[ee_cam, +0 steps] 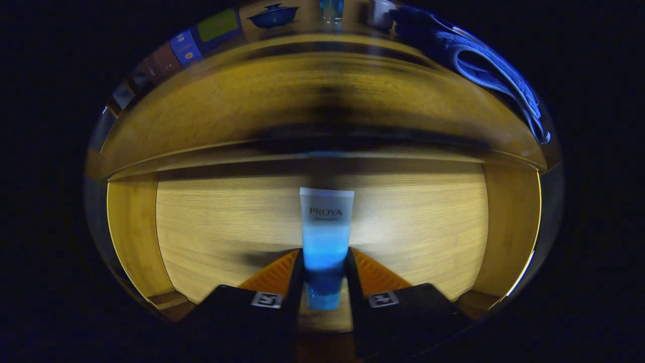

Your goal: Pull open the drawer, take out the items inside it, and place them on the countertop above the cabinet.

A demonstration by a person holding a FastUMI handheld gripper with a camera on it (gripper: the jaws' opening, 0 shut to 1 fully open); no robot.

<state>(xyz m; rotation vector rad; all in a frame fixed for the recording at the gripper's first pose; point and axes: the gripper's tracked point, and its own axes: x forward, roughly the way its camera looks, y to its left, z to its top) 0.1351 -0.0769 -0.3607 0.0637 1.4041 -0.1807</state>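
The wooden drawer stands pulled open below the cabinet front. A blue and white cosmetic tube lies or hangs lengthwise over the drawer floor, its flat crimped end pointing away and its cap end toward me. My gripper is shut on the tube, with both fingers pressed against its lower blue part. The tube's cap end sits between the finger bases. I cannot tell whether the tube rests on the drawer floor or is lifted off it.
Above the cabinet lies the countertop, holding a blue lidded bowl, a blue glass, a white cup and a folded blue towel at the right. Coloured boxes line the left. Drawer side walls flank the gripper.
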